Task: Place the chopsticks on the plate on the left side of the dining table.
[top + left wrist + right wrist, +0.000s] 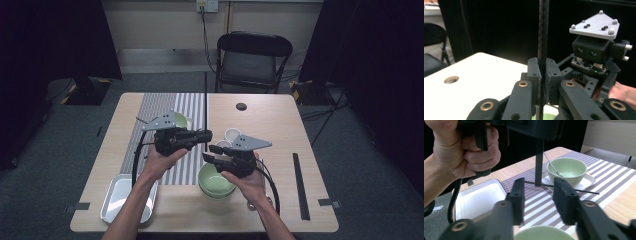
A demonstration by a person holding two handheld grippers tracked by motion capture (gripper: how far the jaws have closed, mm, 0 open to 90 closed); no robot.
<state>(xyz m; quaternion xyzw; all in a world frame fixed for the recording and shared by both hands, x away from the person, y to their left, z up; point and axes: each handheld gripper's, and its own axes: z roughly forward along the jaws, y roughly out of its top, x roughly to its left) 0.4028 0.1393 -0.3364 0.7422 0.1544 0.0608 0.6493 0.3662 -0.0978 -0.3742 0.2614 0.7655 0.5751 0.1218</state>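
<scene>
While the left gripper (209,135) is clamped tight on the thin black rod (206,115), the right gripper (209,154) has its jaws standing apart with nothing pressed between the pads. In the left gripper view the rod runs straight up through the shut jaws. The right gripper view has it as a thin line beyond that gripper's open jaws, not touching them.

Rod position: off the table (260,115), hanging over the right edge of the striped mat (165,105) and pointing along that edge toward the mat's far end. Both grippers sit at that same mat edge, just beside each other, the right one slightly off the mat.

Further out:
- green bowl (180,119) on a small white plate at the far end of the mat, with a thin metal utensil (551,165) leaning in it
- second green bowl (216,180) off the mat's near right corner
- two small white cups (232,134) just right of the mat
- white tray (117,197) at the mat's near left corner
- long black strip (300,185) well right of the mat

My read on status: the rod is up and carried by the left gripper alone. It hasn't been set down yet; likely it goes by the bowl on the mat, but I can't confirm.
</scene>
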